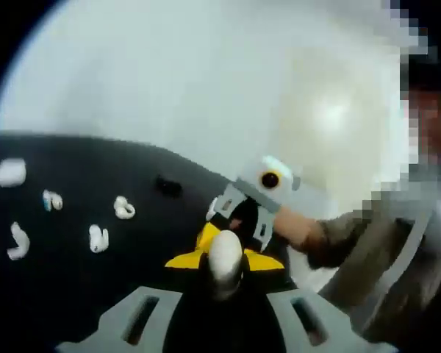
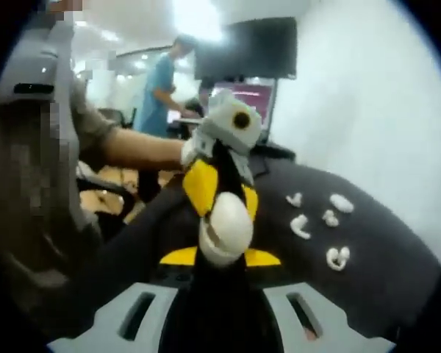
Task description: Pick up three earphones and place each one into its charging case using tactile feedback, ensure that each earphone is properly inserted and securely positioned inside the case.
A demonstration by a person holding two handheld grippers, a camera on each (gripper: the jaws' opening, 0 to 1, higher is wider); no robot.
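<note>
The white charging case [image 1: 225, 257] is held between both grippers above the black table [image 1: 73, 294], its long axis roughly in line with the jaws. The left gripper [image 1: 222, 283] and the right gripper [image 2: 222, 257] face each other, each closed on the case with yellow pads [image 2: 202, 185]. Loose earphones [image 1: 98, 237] lie on the table, well apart, to the left gripper's left; the left gripper appears nearer
</note>
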